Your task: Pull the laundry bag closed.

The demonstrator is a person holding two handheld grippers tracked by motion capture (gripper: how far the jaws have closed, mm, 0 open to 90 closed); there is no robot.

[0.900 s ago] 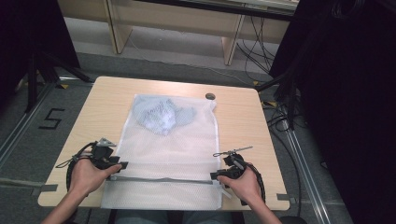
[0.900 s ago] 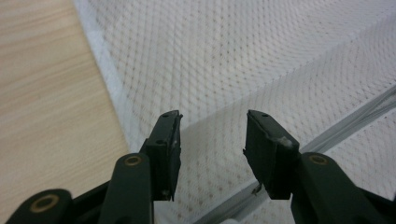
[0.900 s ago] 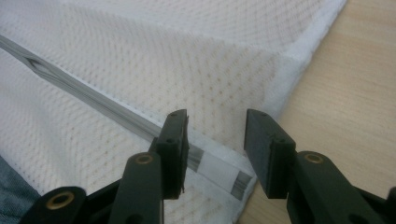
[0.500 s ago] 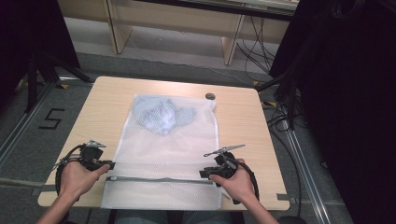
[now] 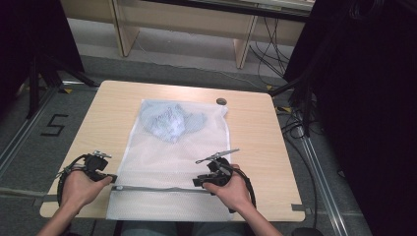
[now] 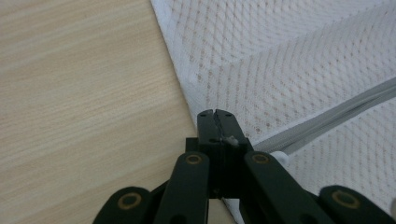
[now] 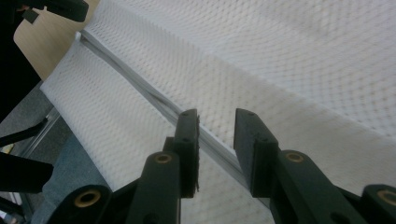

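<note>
High view first: my left tool (image 5: 109,177) sits at the left end of the grey zipper (image 5: 157,188), right on the white mesh laundry bag's (image 5: 172,157) left edge, with bare wooden surface (image 5: 105,125) open beside it. The bag lies flat mid-surface, blue clothing (image 5: 169,119) bunched at its far end, its near hem overhanging the front edge. My right tool (image 5: 197,182) rests farther along the zipper, with free surface to its right. Left gripper view adds that my left tool (image 6: 216,116) is clamped shut on the zipper end. Right gripper view shows my right tool (image 7: 216,122) spread, straddling the zipper (image 7: 140,88) without pressing it.
</note>
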